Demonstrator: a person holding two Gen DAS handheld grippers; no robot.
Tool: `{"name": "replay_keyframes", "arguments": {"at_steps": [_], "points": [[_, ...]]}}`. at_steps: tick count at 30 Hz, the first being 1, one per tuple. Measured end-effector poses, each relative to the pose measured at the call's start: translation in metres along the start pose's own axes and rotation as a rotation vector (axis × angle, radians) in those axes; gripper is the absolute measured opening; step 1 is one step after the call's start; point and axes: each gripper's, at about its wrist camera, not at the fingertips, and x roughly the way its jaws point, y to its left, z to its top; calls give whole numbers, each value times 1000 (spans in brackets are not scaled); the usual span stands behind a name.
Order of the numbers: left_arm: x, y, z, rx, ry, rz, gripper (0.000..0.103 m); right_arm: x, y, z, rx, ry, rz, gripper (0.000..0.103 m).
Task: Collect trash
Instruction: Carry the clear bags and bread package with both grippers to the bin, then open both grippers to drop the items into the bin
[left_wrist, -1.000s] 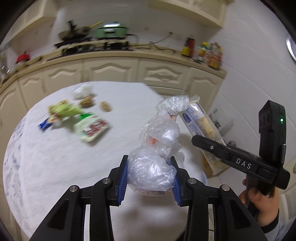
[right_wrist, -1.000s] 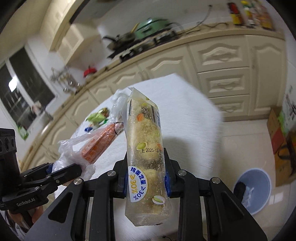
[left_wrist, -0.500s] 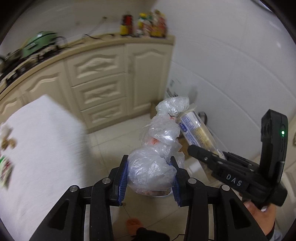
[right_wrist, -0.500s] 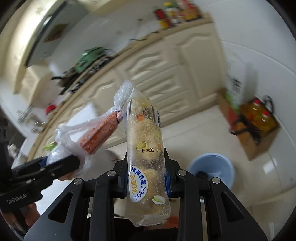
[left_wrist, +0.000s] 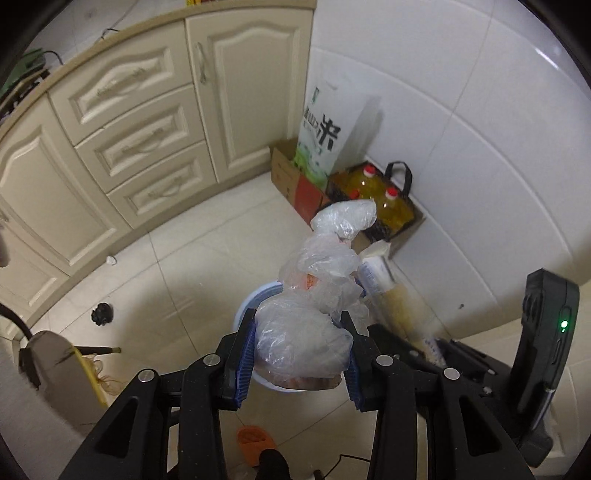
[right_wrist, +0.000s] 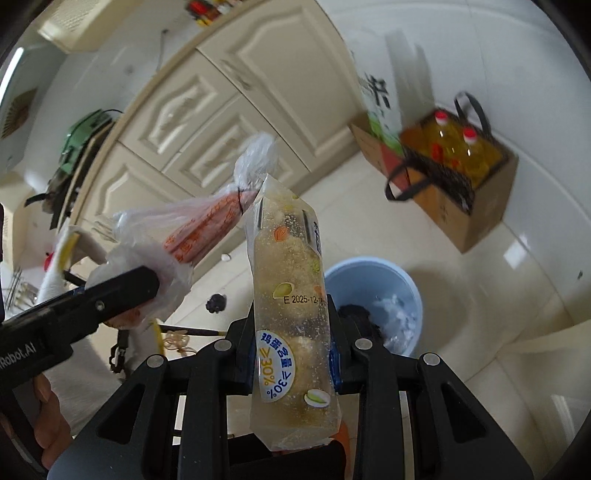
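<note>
My left gripper (left_wrist: 301, 352) is shut on a crumpled clear plastic bag (left_wrist: 317, 295) with orange packaging inside, held above a light blue trash bin (left_wrist: 245, 308) on the floor. My right gripper (right_wrist: 291, 347) is shut on a long clear snack packet (right_wrist: 290, 291) of yellowish crumbly cakes, held upright. The blue bin (right_wrist: 373, 299) lies just right of and below it, with black and white trash inside. The plastic bag (right_wrist: 177, 236) and left gripper show at the left of the right wrist view. The snack packet (left_wrist: 384, 280) shows right of the bag in the left wrist view.
Cream kitchen cabinets (left_wrist: 129, 122) line the far side. A cardboard box (left_wrist: 295, 181), a rice bag (left_wrist: 321, 133) and a box holding oil bottles (right_wrist: 458, 162) stand against the white tiled wall. A small dark object (left_wrist: 101, 314) and a chair (left_wrist: 62, 373) are at left.
Both grippers have swung away from the white table toward the floor corner and now hang over the blue bin. Both still hold their trash.
</note>
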Motion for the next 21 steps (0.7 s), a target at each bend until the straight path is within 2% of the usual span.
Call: {"name": "replay_keyframes", "arguments": {"at_steps": [4, 9, 17, 21], "points": [[41, -1, 31, 25, -6, 26, 41, 14, -13, -7, 34, 25, -6, 29], [47, 0, 27, 33, -30, 64, 52, 31, -24, -10, 64, 47, -13, 29], [15, 1, -2, -5, -57, 122, 62, 41, -20, -2, 61, 53, -17, 29], [-1, -1, -6, -34, -64, 151, 64, 37, -8, 10, 46, 34, -30, 35]]}}
